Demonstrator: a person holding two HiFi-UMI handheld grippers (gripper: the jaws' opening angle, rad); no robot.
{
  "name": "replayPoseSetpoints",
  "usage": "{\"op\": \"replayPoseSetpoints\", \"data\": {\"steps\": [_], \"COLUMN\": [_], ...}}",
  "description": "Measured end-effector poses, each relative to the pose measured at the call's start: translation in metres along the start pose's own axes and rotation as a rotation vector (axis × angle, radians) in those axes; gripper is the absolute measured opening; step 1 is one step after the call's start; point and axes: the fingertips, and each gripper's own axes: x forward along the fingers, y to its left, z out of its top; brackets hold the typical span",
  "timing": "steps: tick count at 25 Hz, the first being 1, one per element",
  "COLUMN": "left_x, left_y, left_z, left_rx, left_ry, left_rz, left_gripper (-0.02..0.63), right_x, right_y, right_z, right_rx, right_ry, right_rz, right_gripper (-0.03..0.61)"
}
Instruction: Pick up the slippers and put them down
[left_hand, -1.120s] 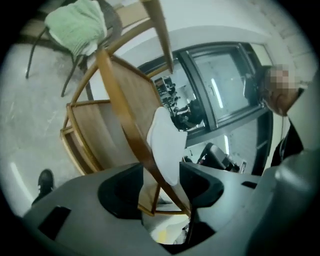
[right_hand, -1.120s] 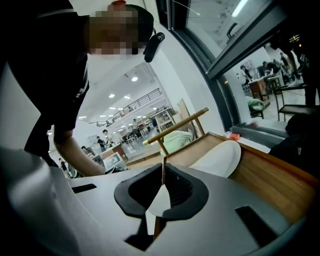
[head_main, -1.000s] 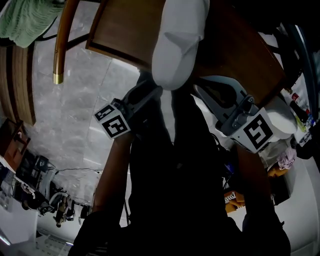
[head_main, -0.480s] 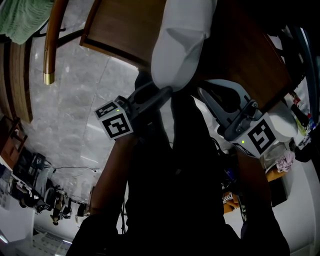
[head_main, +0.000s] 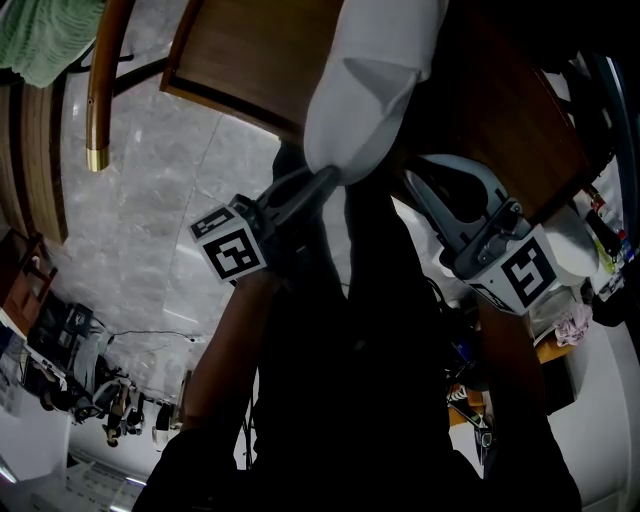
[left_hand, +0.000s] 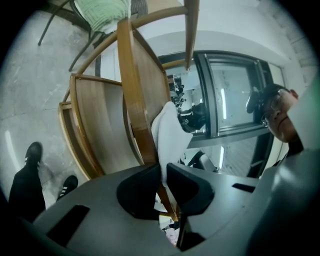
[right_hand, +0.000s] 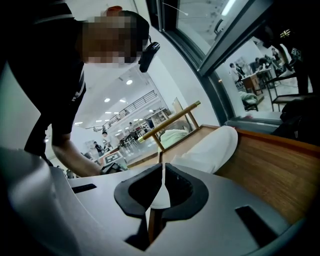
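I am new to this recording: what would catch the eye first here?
A white slipper lies on the wooden surface at the top of the head view. The left hand-held gripper has just been closing its jaws on its edge; the right hand-held gripper pinches it too.

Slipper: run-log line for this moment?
left tool: jaws just closing, on white slipper | right tool: shut on slipper edge | slipper: on wooden surface

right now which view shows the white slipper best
The head view: the white slipper appears large and from above, over the wooden table, cut off only at the top. The right gripper view shows it low and foreshortened; the left gripper view shows only a narrow strip, edge-on.
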Motion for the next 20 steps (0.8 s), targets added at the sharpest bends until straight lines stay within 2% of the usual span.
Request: {"op": "replayPoseSetpoints", "data": {"steps": [7,11,16,20], "left_x": [-0.007,-0.016,-0.036,-0.031], "left_y": [-0.025,-0.055,-0.135,-0.218], "left_z": [0.006,0.029,0.066,0.111], "left_rx": [0.045,0.123,0.246,0.405], "left_ry": [-0.045,-0.090,-0.137,-0.168], "left_rz": [-0.066,-0.072,-0.124,-0.231], "left_gripper": [0.040,0.040,0.038,0.038], "right_x": [-0.006,-0.020,-0.045,-0.069], "right_y": [0.000,0.007,0.039,0.047], "right_z": [0.016,0.044,0.113,0.185], "right_rx": [-0.048,-0.087,-0.154,-0.293], "right_ry": [-0.033,-0.077,-0.142,-0.246], "right_rz": [-0.036,-0.072,-0.110,-0.144], "right_gripper": [0.028,0.028,0.028,0.028]}}
